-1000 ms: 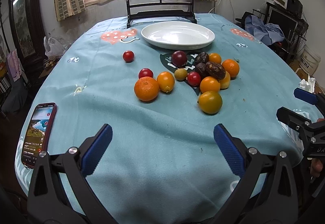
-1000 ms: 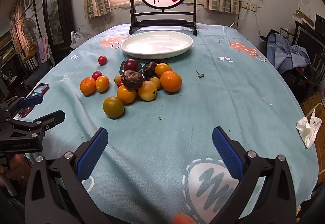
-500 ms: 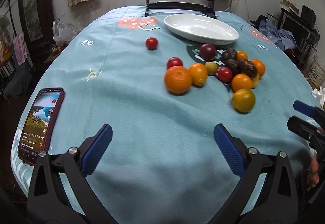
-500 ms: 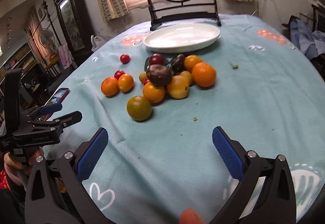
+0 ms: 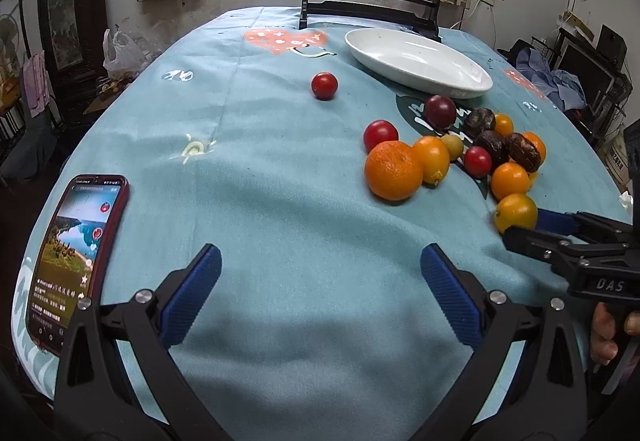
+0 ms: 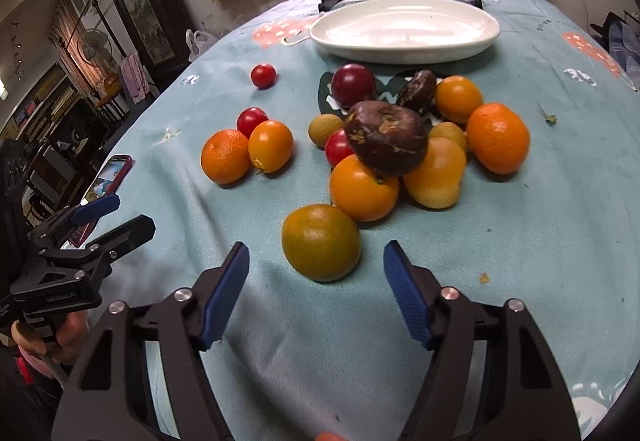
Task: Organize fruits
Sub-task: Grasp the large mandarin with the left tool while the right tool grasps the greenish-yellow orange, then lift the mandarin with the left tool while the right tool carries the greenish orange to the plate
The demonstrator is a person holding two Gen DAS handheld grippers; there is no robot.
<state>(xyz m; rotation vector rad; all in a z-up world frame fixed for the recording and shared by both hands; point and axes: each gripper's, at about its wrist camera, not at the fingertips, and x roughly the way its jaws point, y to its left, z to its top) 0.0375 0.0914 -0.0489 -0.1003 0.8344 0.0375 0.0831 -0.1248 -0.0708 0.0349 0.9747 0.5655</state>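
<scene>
A: Where is the fruit?
B: Heaped on the blue tablecloth (image 6: 540, 241) toward the far half of the table, just in front of the white oval plate (image 6: 404, 29), which holds nothing. 1 greenish-orange fruit (image 6: 321, 242) sits at the near side of the heap, touching none of the pads.

A: And the right gripper (image 6: 316, 269)?
B: It points down at that fruit. Its jaws are closing, about half open, with the fruit just ahead of the blue pads (image 6: 226, 293) and partly between their tips. Nothing is gripped.

A: The left gripper (image 5: 320, 281)?
B: Spread wide over bare cloth near the table's front edge, holding nothing. A phone (image 5: 76, 261) lies screen up by the left edge.

A: What else is in the heap?
B: A dark brown wrinkled fruit (image 6: 386, 137) rests on top of 2 orange ones. A large orange (image 5: 393, 170) and a smaller one (image 5: 432, 159) touch each other on the heap's left side, with a red tomato (image 5: 380, 134) just behind them. 1 more red tomato (image 5: 324, 85) lies apart, toward the far left of the plate.
</scene>
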